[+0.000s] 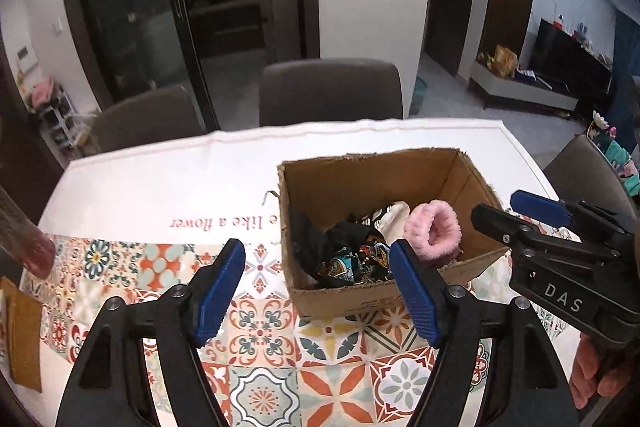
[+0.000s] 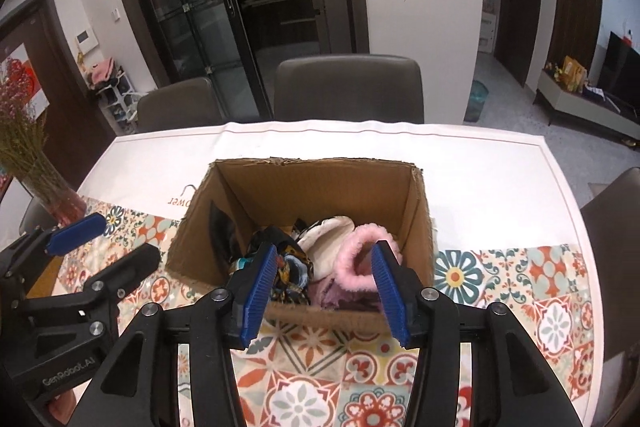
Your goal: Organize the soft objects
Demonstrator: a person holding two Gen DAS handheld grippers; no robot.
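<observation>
An open cardboard box [image 1: 344,183] [image 2: 320,187] stands on the patterned tablecloth. Inside lie a fluffy pink ring [image 1: 434,229] [image 2: 352,259], a cream soft piece [image 1: 394,219] [image 2: 328,239] and a dark patterned cloth [image 1: 352,259] [image 2: 280,263]. My left gripper [image 1: 316,283] is open and empty, in front of the box's near left corner. My right gripper [image 2: 324,283] is open and empty, just above the box's near rim, with the pink ring between its fingers' line of sight. The right gripper also shows in the left wrist view [image 1: 516,211].
A vase with dried flowers [image 2: 36,163] stands at the table's left. A brown flat item [image 1: 24,339] lies at the left edge. Grey chairs [image 1: 330,91] [image 2: 348,87] stand behind the table, another at the right [image 2: 616,227].
</observation>
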